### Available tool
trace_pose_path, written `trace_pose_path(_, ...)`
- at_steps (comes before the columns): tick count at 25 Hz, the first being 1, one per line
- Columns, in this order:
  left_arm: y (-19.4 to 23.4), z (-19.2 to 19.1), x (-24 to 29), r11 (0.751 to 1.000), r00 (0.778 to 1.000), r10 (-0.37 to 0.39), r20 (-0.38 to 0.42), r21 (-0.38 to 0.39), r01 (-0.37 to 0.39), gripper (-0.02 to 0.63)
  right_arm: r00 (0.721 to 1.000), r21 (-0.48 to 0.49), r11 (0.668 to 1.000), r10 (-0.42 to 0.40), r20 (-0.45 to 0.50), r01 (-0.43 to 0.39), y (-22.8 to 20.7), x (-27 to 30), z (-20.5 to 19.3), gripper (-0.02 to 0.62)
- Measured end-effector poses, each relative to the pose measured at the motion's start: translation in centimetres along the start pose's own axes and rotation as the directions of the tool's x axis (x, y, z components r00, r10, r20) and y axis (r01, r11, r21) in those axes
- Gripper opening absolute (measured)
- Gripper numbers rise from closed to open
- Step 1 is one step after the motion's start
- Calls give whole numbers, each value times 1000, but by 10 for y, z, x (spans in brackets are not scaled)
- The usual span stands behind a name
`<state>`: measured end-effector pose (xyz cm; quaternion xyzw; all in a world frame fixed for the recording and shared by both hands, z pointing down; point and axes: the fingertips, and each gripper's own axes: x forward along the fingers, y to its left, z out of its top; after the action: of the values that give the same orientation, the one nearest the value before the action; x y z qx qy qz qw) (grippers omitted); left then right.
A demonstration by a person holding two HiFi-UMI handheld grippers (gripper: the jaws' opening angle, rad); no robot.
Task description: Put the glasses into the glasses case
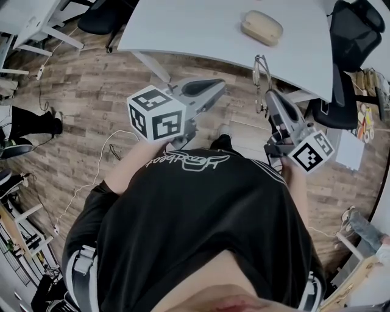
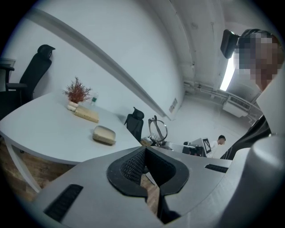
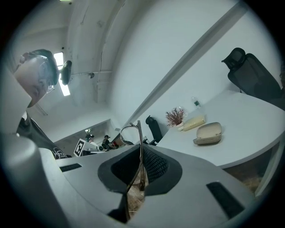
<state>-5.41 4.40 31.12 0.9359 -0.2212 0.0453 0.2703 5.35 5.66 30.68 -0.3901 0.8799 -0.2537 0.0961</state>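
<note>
The glasses [image 1: 262, 73] hang upright off the table's near edge, one temple pinched in my right gripper [image 1: 269, 95], which is shut on them. In the right gripper view the temple [image 3: 139, 147] runs between the pads and a lens rim rises above the jaws. The beige glasses case [image 1: 262, 27] lies on the white table [image 1: 195, 30], well beyond both grippers; it also shows as the case [image 3: 208, 133] and the case [image 2: 104, 135]. My left gripper [image 1: 219, 85] is beside the right one, level, jaws together on nothing [image 2: 144, 149]. From the left gripper view I see the glasses [image 2: 157, 130].
A black office chair [image 1: 350, 42] stands right of the table and another chair [image 1: 100, 15] at the far left. A small plant [image 2: 76, 91] and a tan box [image 2: 87, 114] sit further back on the table. Wood floor with a cable [image 1: 109, 146] lies below.
</note>
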Motion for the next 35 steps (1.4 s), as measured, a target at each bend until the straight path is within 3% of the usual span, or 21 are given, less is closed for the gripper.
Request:
trace_pose_path(7,20,11,53,1000,1000,14,-21,-27,-15,6,1000,24,1000,-4,-9,4,-54,5,23,23)
trace_pose_path(18,25,42,124,1000,999,29,-20,-4,-29,6,1000,23,1000,2,2,-2,-121,-1,69,23)
trace_pose_path(25,19,55,144,999,999,37,1,24,-37,6,999,1,999,33,27,-33,-138,-3,93,23)
trace_pose_path(35,33,57,145,999,999,52,13,10,-52,6,999,2,1000,31,18,-31,-150,11,95,23)
